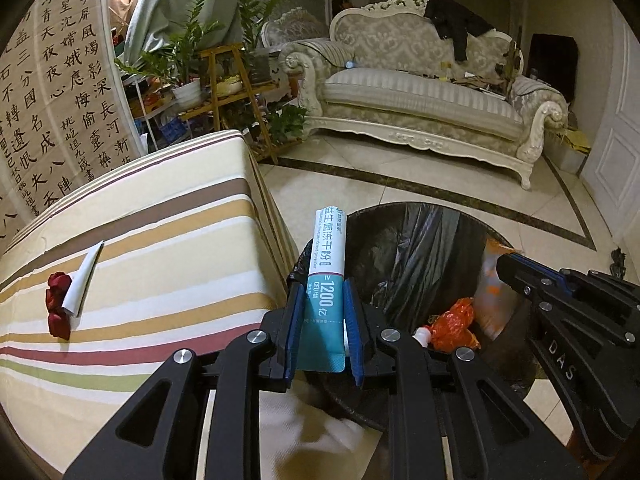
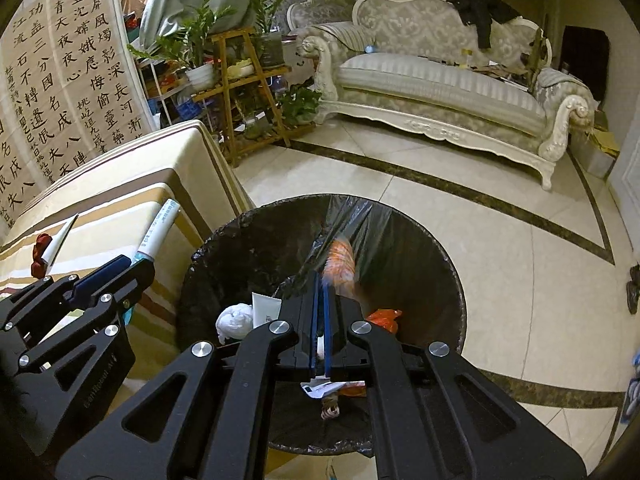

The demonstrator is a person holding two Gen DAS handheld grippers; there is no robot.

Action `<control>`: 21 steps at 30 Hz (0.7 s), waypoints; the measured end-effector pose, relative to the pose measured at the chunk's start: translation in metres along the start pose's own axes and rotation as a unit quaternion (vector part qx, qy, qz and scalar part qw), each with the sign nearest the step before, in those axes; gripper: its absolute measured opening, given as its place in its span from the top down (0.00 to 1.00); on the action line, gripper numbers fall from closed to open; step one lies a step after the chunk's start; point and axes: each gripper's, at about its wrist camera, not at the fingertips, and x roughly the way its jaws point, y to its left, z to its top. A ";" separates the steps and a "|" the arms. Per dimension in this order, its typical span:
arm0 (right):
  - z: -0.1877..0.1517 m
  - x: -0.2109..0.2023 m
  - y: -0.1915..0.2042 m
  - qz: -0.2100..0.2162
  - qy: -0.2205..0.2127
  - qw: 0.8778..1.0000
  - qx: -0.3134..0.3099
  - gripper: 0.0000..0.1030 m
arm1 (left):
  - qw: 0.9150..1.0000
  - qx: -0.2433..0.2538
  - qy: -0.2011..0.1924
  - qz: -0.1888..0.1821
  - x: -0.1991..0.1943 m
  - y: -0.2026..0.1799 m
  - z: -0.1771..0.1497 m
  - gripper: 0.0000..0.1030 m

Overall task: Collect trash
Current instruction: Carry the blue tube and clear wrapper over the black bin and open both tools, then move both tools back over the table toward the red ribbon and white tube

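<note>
tiled living-room floor, both grippers poised over the black-lined bin (image 2: 280, 248) to drop trash.
left gripper (image 1: 320, 312) clamped a white-and-teal sachet (image 1: 326, 264) upright at the bin's rim; right gripper (image 2: 320, 304), nearly closed, pinched a blurred orange wrapper (image 2: 340, 264) over the opening. its lower end was hidden between the pads. a folded paper (image 1: 82, 280) and red scraps (image 1: 58, 308) waited on the striped table (image 1: 168, 248).

glossy white-and-teal plastic sachet (image 1: 326, 276) | crinkled shiny black plastic bin liner (image 1: 416, 248) | matt striped woven tablecloth (image 1: 168, 264) | polished cream floor tiles (image 2: 500, 248) | matt black plastic grippers, metal rivets
</note>
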 end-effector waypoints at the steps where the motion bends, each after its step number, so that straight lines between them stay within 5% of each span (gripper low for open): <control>1: 0.000 0.001 -0.001 0.001 0.001 1.000 0.002 0.89 | 1.000 0.000 0.003 -0.001 0.001 0.000 0.000 0.78; 3: 0.000 0.001 -0.002 -0.001 0.000 1.000 0.004 0.78 | 1.000 0.000 0.006 -0.002 0.002 0.001 0.000 0.74; 14: 0.001 -0.001 -0.004 -0.008 -0.002 1.000 0.011 0.75 | 1.000 -0.019 -0.002 0.004 -0.007 0.013 0.000 0.50; 21: 0.002 -0.004 0.010 0.000 -0.006 1.000 0.002 0.68 | 0.999 -0.037 -0.009 0.020 -0.017 0.036 -0.002 0.49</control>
